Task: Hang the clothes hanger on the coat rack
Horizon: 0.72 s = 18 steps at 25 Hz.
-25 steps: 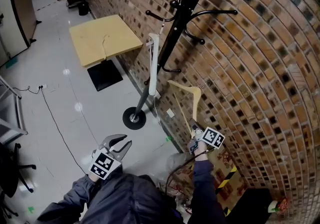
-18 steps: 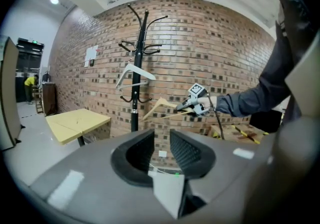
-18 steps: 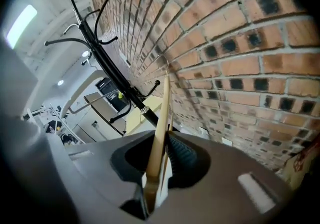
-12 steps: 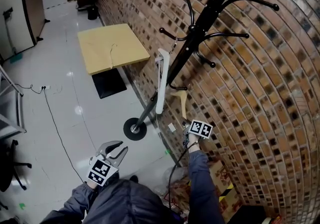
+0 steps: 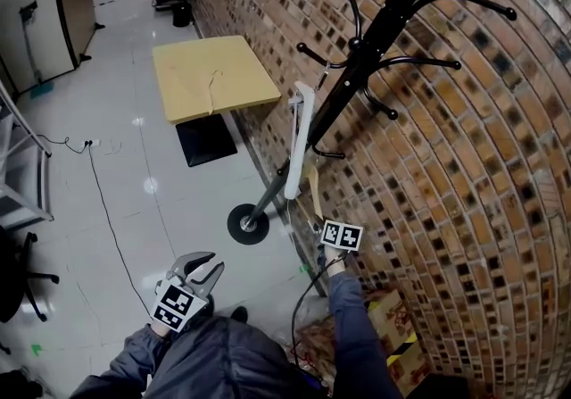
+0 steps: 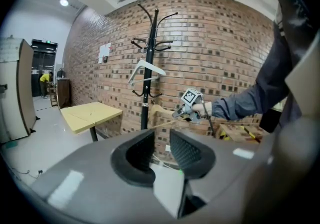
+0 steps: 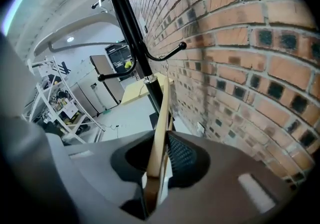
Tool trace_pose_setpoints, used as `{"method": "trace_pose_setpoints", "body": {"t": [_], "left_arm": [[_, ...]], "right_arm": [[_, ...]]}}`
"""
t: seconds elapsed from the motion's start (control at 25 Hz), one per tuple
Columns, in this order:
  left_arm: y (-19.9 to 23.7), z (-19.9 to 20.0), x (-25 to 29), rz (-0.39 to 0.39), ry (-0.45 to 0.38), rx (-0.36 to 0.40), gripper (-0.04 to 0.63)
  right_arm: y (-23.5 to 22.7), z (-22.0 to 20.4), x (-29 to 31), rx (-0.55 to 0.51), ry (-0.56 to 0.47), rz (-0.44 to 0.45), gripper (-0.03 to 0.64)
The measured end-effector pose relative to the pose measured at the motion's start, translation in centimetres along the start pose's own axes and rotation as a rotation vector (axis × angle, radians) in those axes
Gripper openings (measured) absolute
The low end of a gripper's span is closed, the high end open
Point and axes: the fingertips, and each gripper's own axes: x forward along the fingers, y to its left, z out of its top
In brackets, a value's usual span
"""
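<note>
A black coat rack (image 5: 368,51) leans up along the brick wall, its round base (image 5: 248,224) on the floor. A white hanger (image 5: 297,140) hangs from one of its lower hooks. My right gripper (image 5: 326,238) is shut on a light wooden hanger (image 5: 312,187), which points up toward the rack's lowest hook (image 5: 329,154). In the right gripper view the wooden hanger (image 7: 162,118) runs out between the jaws, close beside the rack pole (image 7: 131,30). My left gripper (image 5: 198,269) hangs low at the left, open and empty. Its own view shows the rack (image 6: 148,57) and the right gripper (image 6: 189,111).
A yellow square table (image 5: 214,76) stands behind the rack base. The brick wall (image 5: 464,174) fills the right side. Cardboard boxes (image 5: 379,312) lie on the floor by the right arm. A thin cable (image 5: 107,219) crosses the floor; a chair (image 5: 18,286) is at the far left.
The right gripper has carried the wooden hanger closer to the rack and rolled it, so it now shows edge-on beside the white hanger. The left gripper has shifted only slightly.
</note>
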Motion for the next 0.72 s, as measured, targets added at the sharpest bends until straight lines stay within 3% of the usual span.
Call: {"method": "trace_pose_setpoints", "body": {"t": [0.24,0.52,0.6,0.72], "left_arm": [[-0.6,-0.3,-0.3,0.014,0.018,0.007,0.097],[-1.1,-1.2,-1.2,0.055,0.034,-0.016,0.097],[-1.0,-1.4,-1.6,0.070,0.037,-0.026,0.097],[-0.9,-1.6,-1.8,0.085,0.039,-0.037,0.097]], "right_arm": [[-1.2,-1.8,2.3,-0.065,0.005,-0.052,0.058],[-2.4,-2.7,5.3,-0.167,0.032,-0.178,0.068],[-2.8,-3.0,5.6,-0.164,0.038,-0.193,0.138],[-3.3,-3.4,5.2,-0.160,0.022,-0.217,0.143]]}}
